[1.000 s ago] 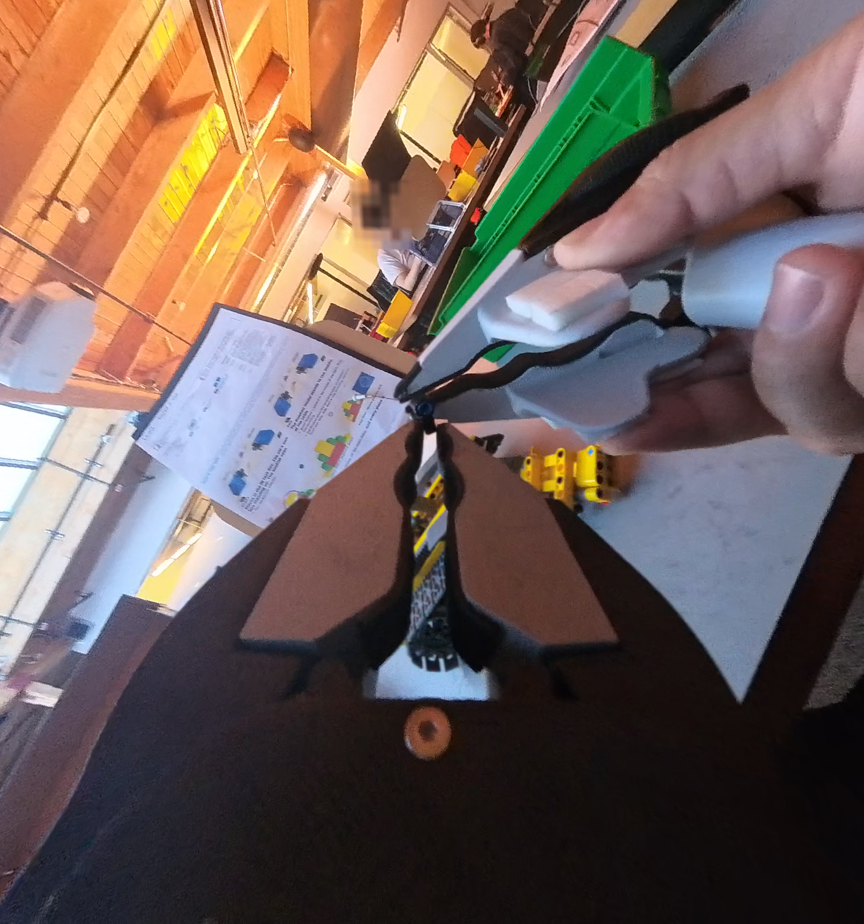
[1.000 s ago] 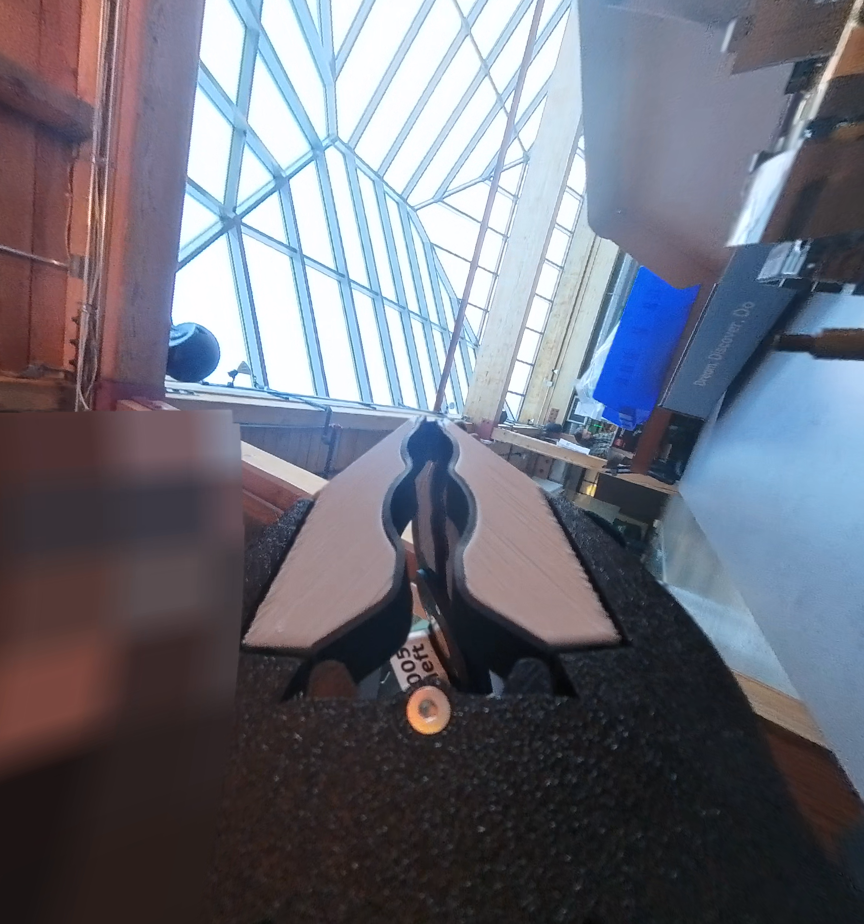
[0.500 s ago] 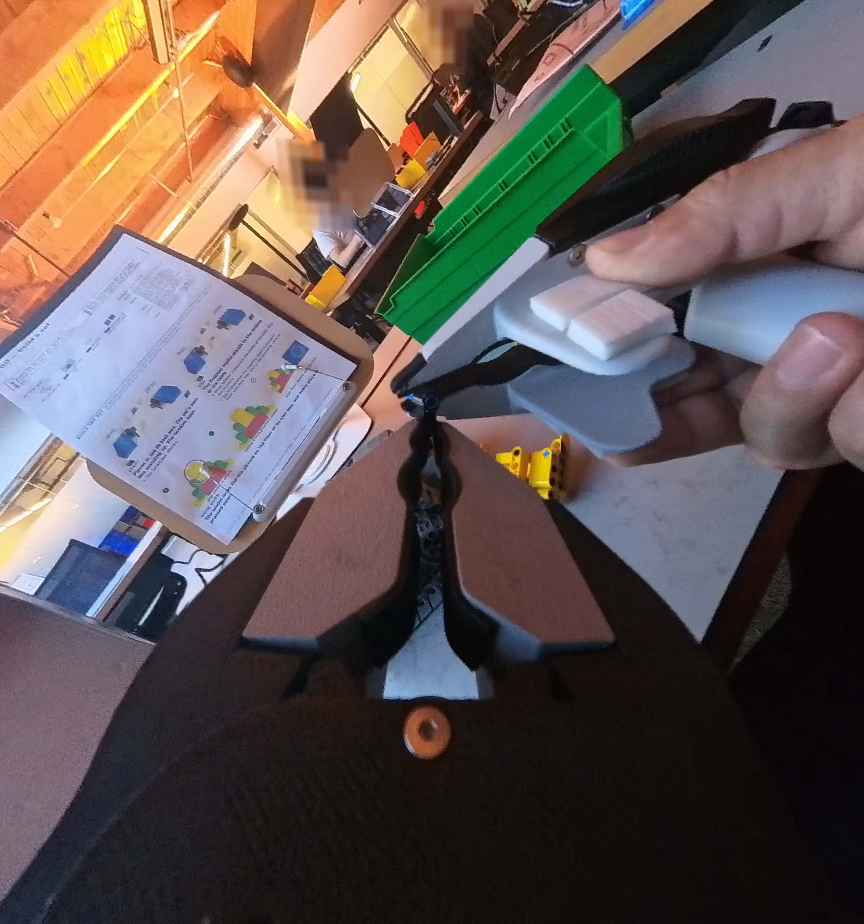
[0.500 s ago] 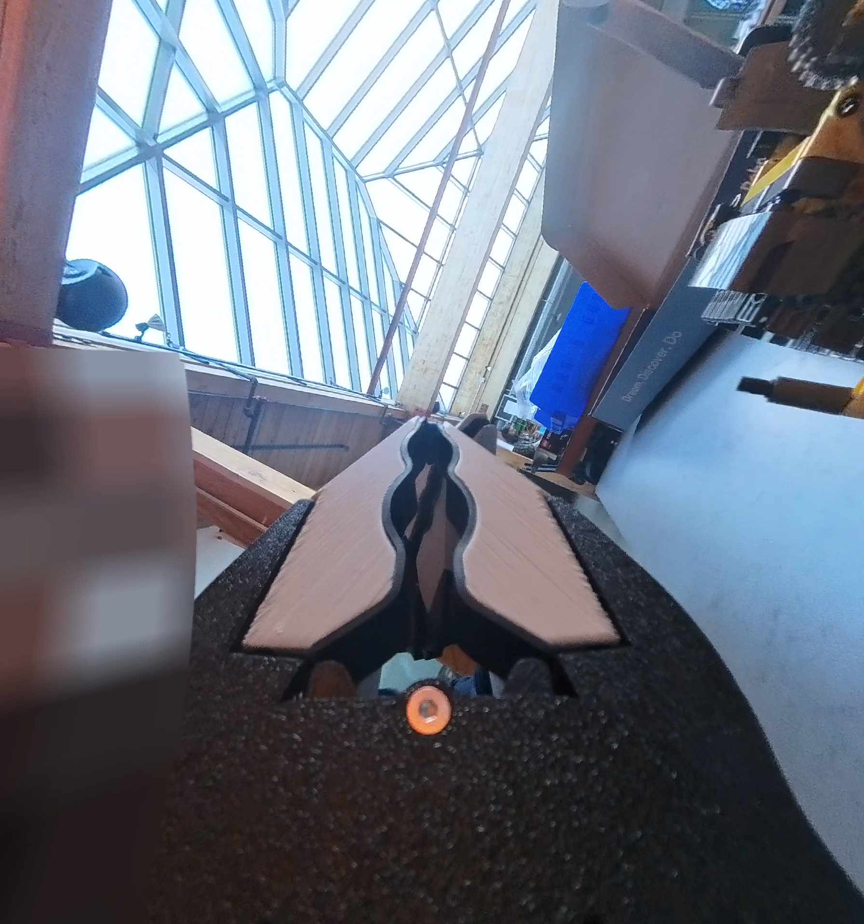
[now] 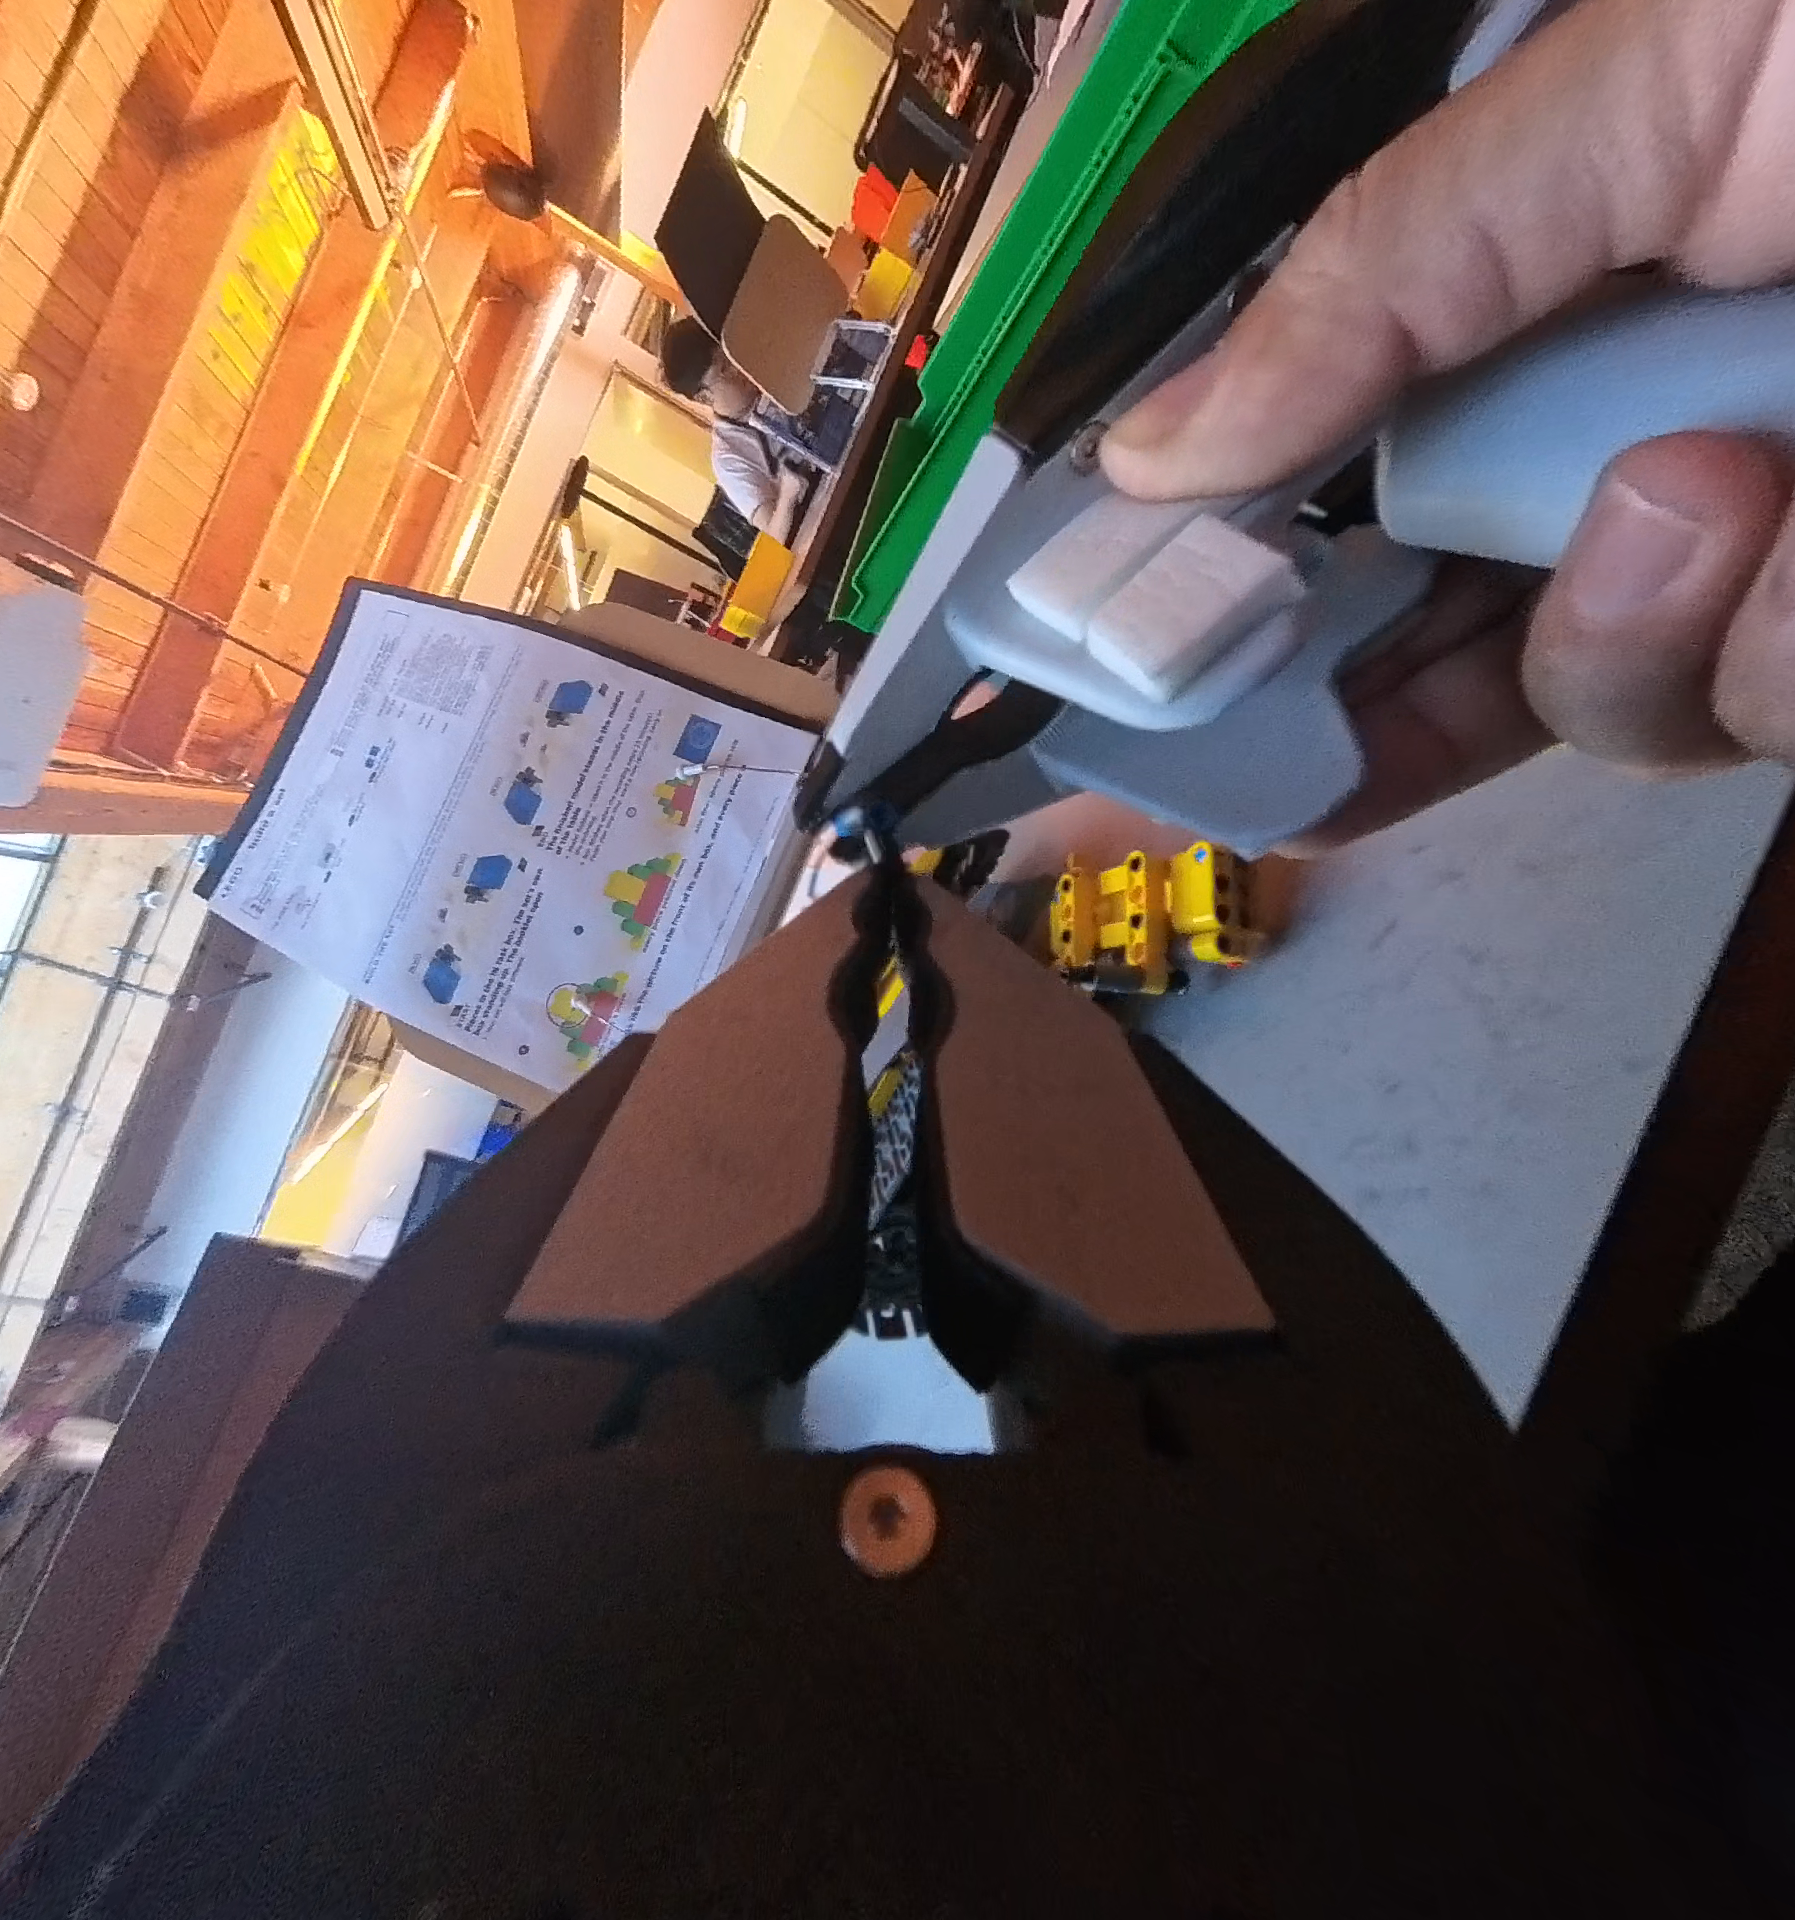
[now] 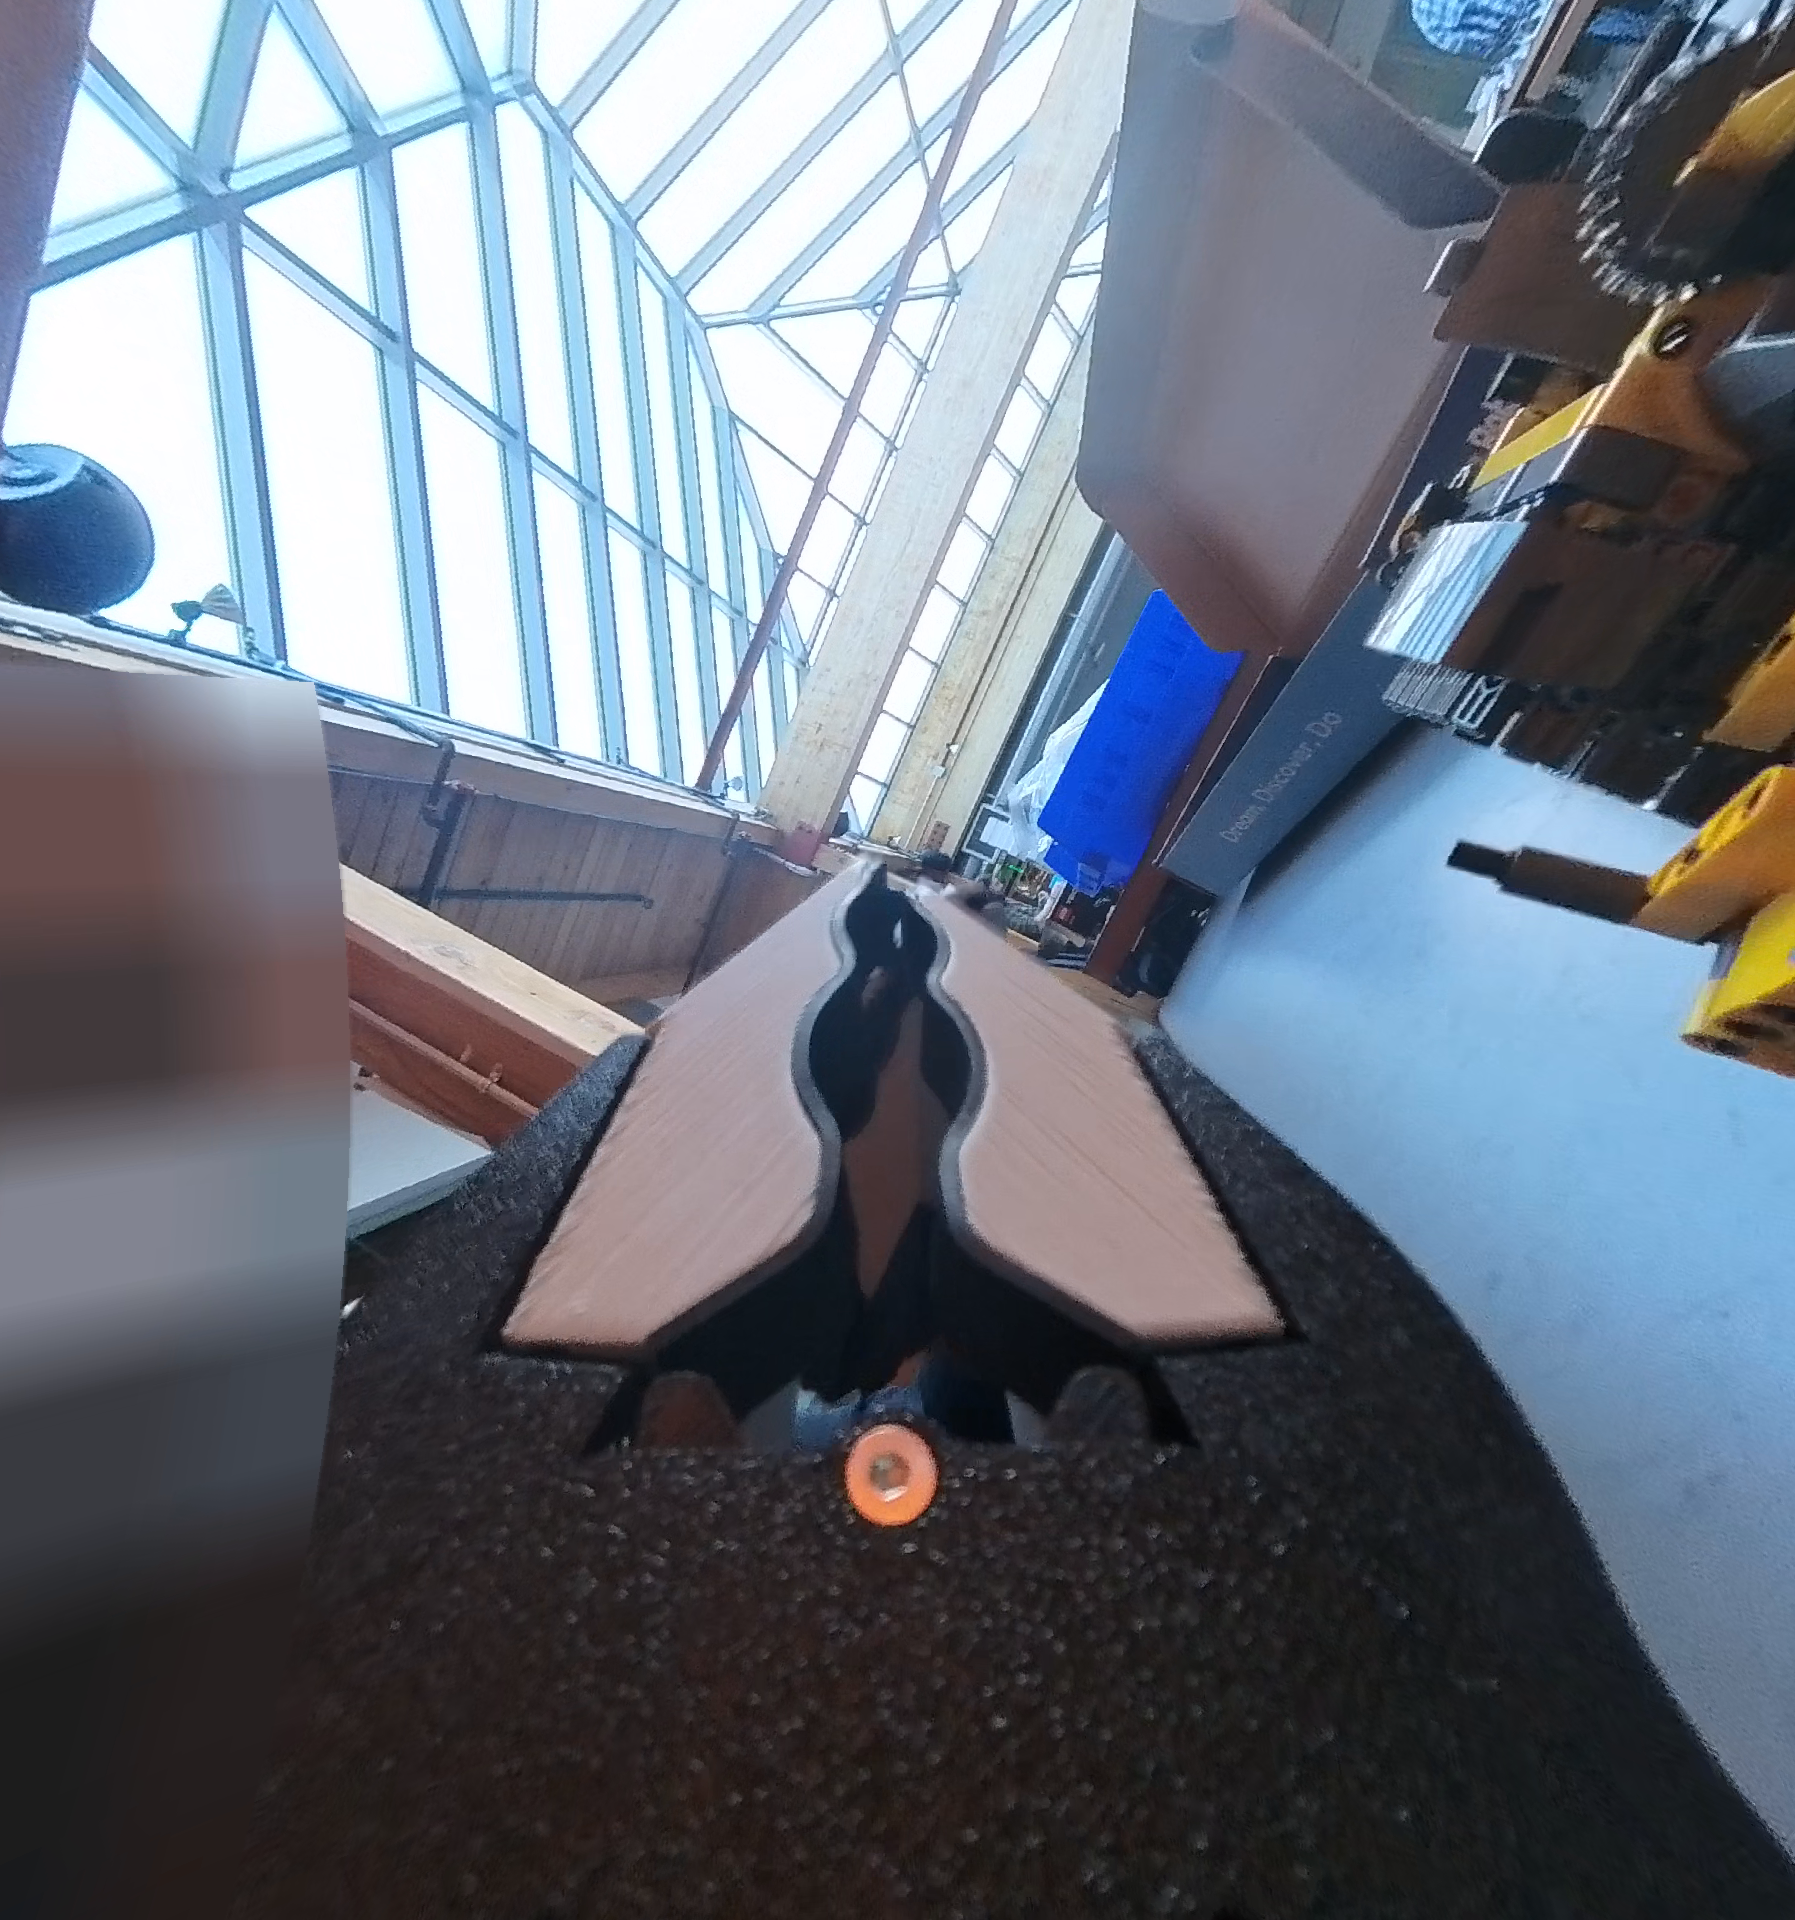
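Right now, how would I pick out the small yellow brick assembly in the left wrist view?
Find the pale grey table, below the green bin. The yellow brick assembly lies there, right of the left gripper, under the hand. It alone is yellow with rows of round holes.

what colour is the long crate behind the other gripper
Green; the crate shows best in the left wrist view, behind the right gripper.

Two tilted close wrist views
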Available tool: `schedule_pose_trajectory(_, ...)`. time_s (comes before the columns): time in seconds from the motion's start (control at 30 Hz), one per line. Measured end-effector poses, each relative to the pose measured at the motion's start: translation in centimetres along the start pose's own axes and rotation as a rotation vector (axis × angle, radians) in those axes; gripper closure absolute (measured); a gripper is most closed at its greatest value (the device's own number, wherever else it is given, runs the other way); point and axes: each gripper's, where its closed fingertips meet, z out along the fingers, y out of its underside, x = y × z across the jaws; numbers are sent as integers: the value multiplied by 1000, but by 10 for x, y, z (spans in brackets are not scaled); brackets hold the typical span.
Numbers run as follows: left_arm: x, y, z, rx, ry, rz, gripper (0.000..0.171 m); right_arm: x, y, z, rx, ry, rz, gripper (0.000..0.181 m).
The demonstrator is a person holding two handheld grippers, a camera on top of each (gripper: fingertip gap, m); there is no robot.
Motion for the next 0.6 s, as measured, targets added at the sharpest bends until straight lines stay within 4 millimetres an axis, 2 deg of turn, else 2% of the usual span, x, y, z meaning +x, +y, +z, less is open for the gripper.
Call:
schedule_pose_trajectory(0.07,15,-21,-10,101,35,32,171,1,-43,-12,154,-3,-5,181)
schedule_pose_trajectory(0.1,22,-25,-11,91,36,52,171,-1,-66,-20,194,11,-68,181)
schedule_pose_trajectory(0.13,21,-22,-10,87,19,47,171,-5,-77,-22,171,32,-166,181)
schedule_pose_trajectory(0.2,1,-6,-7,63,-19,6,171,-23,-78,-18,101,26,-290,181)
schedule_pose_trajectory(0.27,-14,3,-7,60,-37,-47,171,-37,-70,-12,55,-20,-296,181)
schedule_pose_trajectory(0.47,-1,-11,-2,123,72,-282,171,-32,-64,-15,65,-34,-235,181)
schedule_pose_trajectory(0.6,4,-26,-2,172,195,-491,171,-24,-45,-12,39,-13,-246,181)
